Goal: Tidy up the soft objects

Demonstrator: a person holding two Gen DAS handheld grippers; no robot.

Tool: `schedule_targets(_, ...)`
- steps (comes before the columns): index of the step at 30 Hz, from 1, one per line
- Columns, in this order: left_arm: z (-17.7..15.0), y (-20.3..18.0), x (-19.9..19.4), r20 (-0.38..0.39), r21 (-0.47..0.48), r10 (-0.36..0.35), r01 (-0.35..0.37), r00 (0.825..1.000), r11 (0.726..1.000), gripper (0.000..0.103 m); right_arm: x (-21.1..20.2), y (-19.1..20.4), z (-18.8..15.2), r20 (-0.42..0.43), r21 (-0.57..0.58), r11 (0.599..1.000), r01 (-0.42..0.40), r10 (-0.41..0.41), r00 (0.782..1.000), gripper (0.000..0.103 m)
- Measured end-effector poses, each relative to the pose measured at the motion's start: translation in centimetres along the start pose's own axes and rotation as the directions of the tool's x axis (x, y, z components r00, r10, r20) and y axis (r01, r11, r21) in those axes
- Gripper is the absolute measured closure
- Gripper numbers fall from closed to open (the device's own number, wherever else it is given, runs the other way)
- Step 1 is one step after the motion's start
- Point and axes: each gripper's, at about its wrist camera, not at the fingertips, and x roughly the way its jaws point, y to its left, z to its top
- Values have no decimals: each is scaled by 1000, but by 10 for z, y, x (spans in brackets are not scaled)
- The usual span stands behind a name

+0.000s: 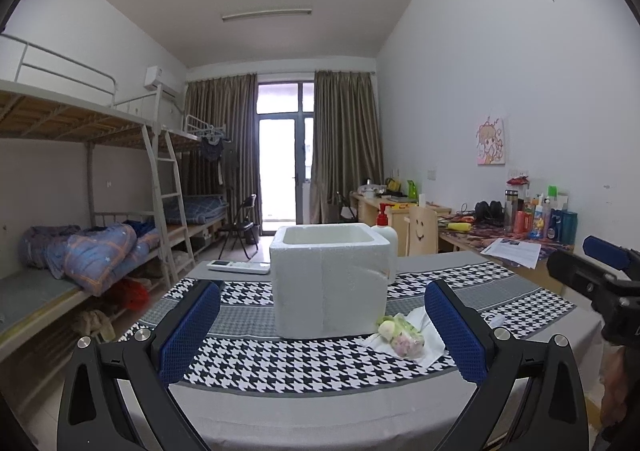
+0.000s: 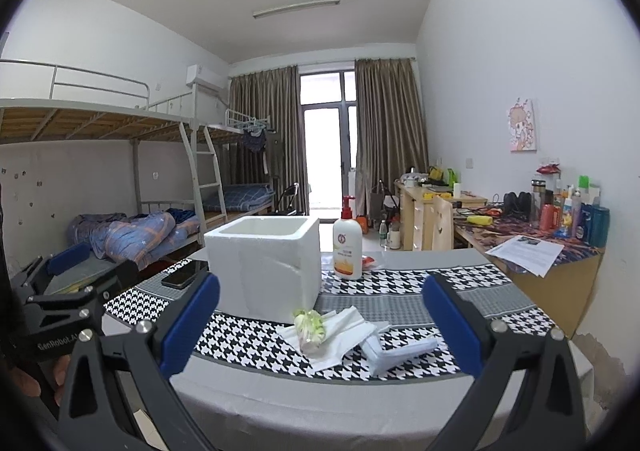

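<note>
Holding both tongs wide, empty | left gripper (image 1: 322,335) view — remote (image 1: 239,266) centre-left | right gripper (image 2: 320,325) view — phone (image 2: 182,274), lotion bottle (image 2: 347,241) beside foam box (image 2: 266,263)

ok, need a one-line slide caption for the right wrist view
Open right gripper faces a soft green-and-white toy lying on tissues before an open foam box.

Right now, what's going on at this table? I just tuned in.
A person holds two handheld grippers over a table covered with a houndstooth cloth. The left gripper and the right gripper both have their jaws open and hold nothing. A small green and white soft toy lies on white tissues just in front of an open white foam box. Nothing is picked up yet.
</note>
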Motion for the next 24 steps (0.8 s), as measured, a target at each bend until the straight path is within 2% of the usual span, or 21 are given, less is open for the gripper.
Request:
schedule_targets(9, -27, 7, -7, 30, -43, 4, -3, 1000, 999, 1, -5, 0, -23, 7, 2, 1000, 6, -6, 1000, 0)
schedule_targets(15, -47, 12, -6, 41, -48, 48, -46, 998, 998, 1, 4, -6, -42, -17, 19, 1000, 18, -18, 1000, 0)
schedule_targets(24, -66, 11, 14, -7, -33, 42, -42, 999, 999, 1, 24, -9, -59, -54, 37, 999, 29, -27, 998, 0)
